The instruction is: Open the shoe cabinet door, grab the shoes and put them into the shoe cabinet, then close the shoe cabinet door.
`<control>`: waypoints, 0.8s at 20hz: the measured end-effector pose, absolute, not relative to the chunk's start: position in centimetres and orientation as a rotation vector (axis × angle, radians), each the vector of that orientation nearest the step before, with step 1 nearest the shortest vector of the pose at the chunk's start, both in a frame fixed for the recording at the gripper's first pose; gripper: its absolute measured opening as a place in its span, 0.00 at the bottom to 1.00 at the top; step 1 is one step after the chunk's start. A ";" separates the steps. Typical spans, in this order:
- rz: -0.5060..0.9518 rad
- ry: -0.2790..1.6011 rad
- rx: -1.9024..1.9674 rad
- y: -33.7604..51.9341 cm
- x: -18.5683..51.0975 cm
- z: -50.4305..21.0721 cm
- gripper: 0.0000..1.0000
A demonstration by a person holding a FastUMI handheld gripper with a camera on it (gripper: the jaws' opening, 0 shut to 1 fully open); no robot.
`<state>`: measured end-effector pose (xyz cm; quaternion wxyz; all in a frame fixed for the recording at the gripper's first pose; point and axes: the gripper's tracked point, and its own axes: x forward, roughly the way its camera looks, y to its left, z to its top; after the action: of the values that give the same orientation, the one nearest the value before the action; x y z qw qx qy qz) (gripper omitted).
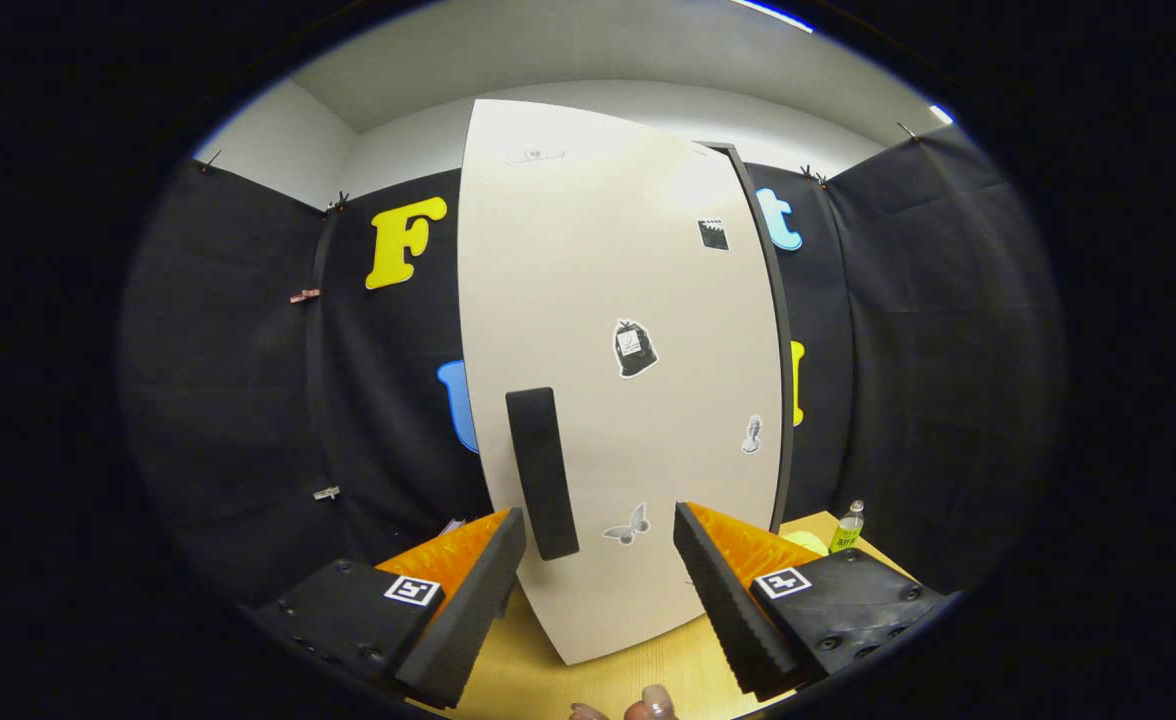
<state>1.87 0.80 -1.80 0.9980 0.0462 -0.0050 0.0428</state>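
At the far left of the frame, small clips (305, 296) pinned the dark cloth of the booth's wall. Lower left, one of the fingers (468, 610) angled inward, carrying a square black-and-white marker tag. The gripper (598, 590) had its fingers spread wide apart, pinching nothing. Between and just beyond them, in the centre of the frame, stood the shoe cabinet door (608, 300), pale and closed, rising from the wooden tabletop (608, 685). A dark upright handle (542, 472) sat on the door's lower left part, just above and inside the left finger without touching it. Stickers dotted the door: a butterfly (628, 524) near the bottom, a dark bag shape (634, 348) at mid-height, a small bust (751, 434) to its right, and a clapperboard (713, 234) higher up; none carried writing that could be read. Lower right, beyond the right finger, a small bottle (848, 527) with a green label stood on the tabletop, its label too small to read. At the bottom centre, fingertips of a person's hand (648, 705) showed.
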 end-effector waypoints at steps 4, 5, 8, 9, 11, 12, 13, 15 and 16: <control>0.073 -0.036 0.064 0.4 1.7 -1.3 0.98; 0.068 -0.038 0.061 0.8 2.4 -0.8 0.98; 0.063 -0.034 0.063 0.4 2.2 -0.8 0.98; 0.060 -0.031 0.069 0.0 2.2 -0.9 0.98; 0.056 -0.031 0.077 -0.5 2.0 -0.9 0.98; 0.055 -0.031 0.075 -1.3 1.2 -1.3 0.98; 0.057 -0.031 0.068 -1.4 1.1 -1.4 0.98; 0.061 -0.027 0.055 -1.7 1.1 -1.4 0.98; 0.063 -0.031 0.060 -1.8 1.1 -1.2 0.98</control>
<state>1.11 -1.83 -1.23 0.9989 0.0299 -0.0155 0.0316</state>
